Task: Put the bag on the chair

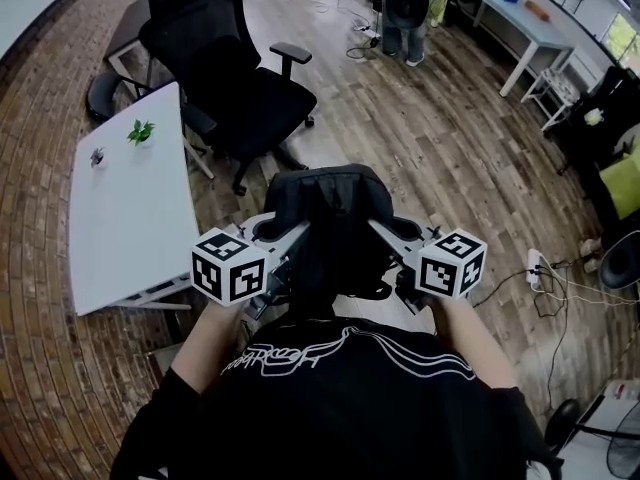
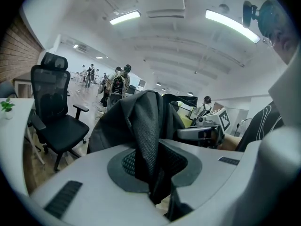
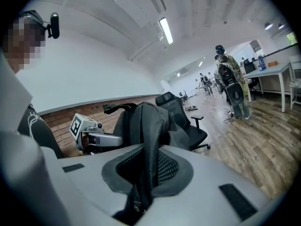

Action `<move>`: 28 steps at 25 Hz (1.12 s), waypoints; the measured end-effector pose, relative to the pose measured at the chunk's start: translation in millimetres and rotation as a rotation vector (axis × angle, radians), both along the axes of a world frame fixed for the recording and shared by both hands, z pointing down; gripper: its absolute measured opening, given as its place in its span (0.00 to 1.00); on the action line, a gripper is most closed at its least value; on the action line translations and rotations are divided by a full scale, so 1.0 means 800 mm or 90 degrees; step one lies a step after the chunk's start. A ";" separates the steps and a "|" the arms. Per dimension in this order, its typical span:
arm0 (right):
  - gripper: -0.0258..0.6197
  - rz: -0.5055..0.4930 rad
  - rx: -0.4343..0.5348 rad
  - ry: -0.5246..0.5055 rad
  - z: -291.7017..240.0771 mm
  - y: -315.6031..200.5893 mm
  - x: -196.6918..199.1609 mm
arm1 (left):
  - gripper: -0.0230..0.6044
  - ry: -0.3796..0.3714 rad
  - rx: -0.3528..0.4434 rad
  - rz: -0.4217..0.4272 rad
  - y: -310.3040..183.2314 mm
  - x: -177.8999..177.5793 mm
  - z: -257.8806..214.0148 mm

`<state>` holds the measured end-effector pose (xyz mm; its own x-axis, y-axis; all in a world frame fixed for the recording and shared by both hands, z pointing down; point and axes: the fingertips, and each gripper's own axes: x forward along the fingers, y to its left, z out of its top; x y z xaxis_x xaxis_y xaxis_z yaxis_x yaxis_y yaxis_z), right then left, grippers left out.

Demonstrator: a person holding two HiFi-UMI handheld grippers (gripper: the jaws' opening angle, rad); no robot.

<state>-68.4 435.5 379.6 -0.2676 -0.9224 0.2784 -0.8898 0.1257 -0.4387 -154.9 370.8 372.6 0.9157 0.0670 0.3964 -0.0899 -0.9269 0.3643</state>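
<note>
In the head view: carrying the bag in mid-air close to the chest, slung between the left gripper and the right gripper. Holding both grippers pointing forward and slightly inward, forearms tucked near the body, marker cubes nearest the camera. Standing well apart from the black chair, far and to the left on the wooden floor, just right of the white worktop. In the left gripper view: clenching the jaws on a mesh strap of the bag, dark fabric bunching up beyond the pads. Showing the chair at the left with its seat bare, and the right gripper beyond the bag. In the right gripper view: pinching a second strap of the bag in the same way, jaws tight on the webbing, with the chair far behind the bag. Judging from all this: being in the carrying step, with the placing not yet begun. Probably needing next to step forward and left, bring the bag over the seat and lower it until it rests. Only then letting the jaws go, keeping both grippers level to avoid tipping the bag.
</note>
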 end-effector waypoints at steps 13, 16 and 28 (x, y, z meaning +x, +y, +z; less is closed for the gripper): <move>0.09 0.025 -0.049 -0.027 0.036 -0.145 0.098 | 0.16 -0.023 -0.046 0.016 -0.147 0.099 0.041; 0.09 0.023 -0.060 -0.033 0.042 -0.196 0.122 | 0.16 -0.032 -0.054 0.005 -0.197 0.122 0.047; 0.09 -0.047 -0.104 -0.027 0.072 -0.412 0.169 | 0.16 -0.038 -0.088 -0.063 -0.404 0.163 0.082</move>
